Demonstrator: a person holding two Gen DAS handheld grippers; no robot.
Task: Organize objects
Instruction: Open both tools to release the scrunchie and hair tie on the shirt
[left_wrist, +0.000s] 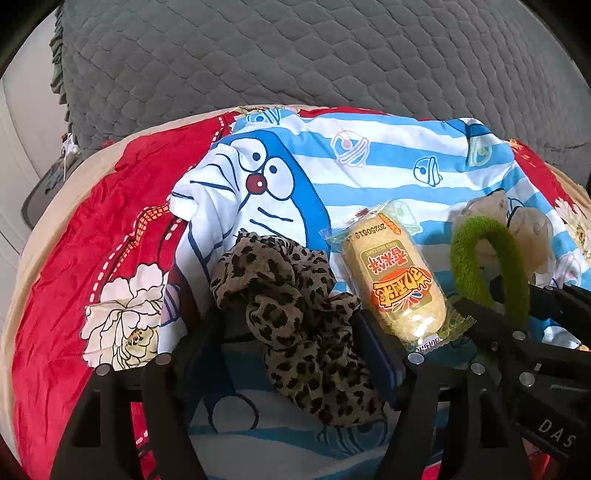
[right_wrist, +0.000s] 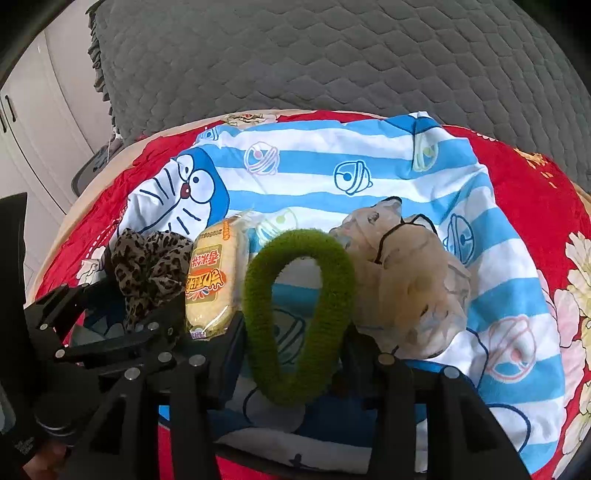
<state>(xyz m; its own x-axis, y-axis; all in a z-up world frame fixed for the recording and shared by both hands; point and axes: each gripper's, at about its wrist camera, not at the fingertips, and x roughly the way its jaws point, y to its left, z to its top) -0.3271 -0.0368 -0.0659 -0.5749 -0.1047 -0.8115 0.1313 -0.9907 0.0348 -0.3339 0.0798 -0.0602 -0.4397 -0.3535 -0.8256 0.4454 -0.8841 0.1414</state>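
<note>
Nearest the left wrist lens, a leopard-print scrunchie (left_wrist: 295, 317) is found lying between the fingers of the left gripper (left_wrist: 291, 332), whose jaws are set wide; contact between pads and fabric cannot be confirmed, so no grip is recorded. Nearest the right wrist lens, a green fuzzy hair band (right_wrist: 299, 314) is found standing as an upright loop between the fingers of the right gripper (right_wrist: 295, 354), the jaws likewise spread wide, with the loop's lower end lying in the gap and apparently not pinched. Between the two items a wrapped rice cake (left_wrist: 397, 280) is laid lengthwise, just beside the scrunchie; beyond the green band a sheer beige scrunchie (right_wrist: 402, 280) is heaped. All four pieces are spread on a blue-striped cartoon cloth (right_wrist: 332, 173), which is laid over a red floral quilt (left_wrist: 92, 240), with a grey quilted cover (left_wrist: 295, 55) behind. Handling is judged as follows: both scrunchies are taken to be very light, soft and collapsible, best gathered at the thickest bunch of fabric so that the cloth beneath is not caught. The green band is judged springy and light, best closed upon across one side of the loop. The rice cake is judged light but brittle, its film slippery, and is best taken across the middle with gentle pressure.
</note>
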